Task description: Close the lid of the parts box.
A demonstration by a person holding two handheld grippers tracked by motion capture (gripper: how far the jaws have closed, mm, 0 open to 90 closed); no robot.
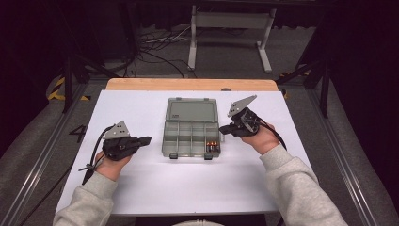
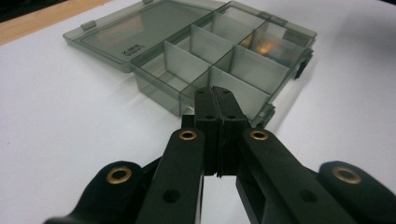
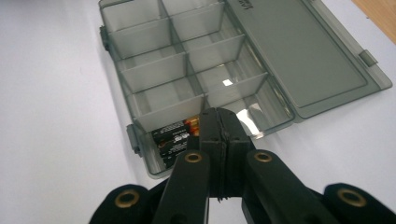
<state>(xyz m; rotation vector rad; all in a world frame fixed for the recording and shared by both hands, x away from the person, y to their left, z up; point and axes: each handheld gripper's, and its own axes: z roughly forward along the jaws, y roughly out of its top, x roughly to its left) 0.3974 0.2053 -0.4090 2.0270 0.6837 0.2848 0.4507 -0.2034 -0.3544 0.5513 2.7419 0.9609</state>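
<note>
Apparently between steps, both grippers, left [image 1: 144,140] and right [image 1: 226,128], flank the open compartment box [image 1: 190,126] mid-bench with fingers pressed together on nothing, batteries [image 1: 212,146] in its near-right compartment; next probably calls for folding the lid [image 1: 191,109] shut.

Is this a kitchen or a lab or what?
Probably a lab or workshop test bench. A white-covered table sits inside a metal frame, loose cables trail on the floor behind, and a person holds camera grippers beside an open compartment box.

Left gripper [image 1: 147,139] jaws pressed together, empty, pointing inward, right gripper [image 1: 224,128] jaws likewise closed, tilted, grey-sleeved forearms entering from below
</note>
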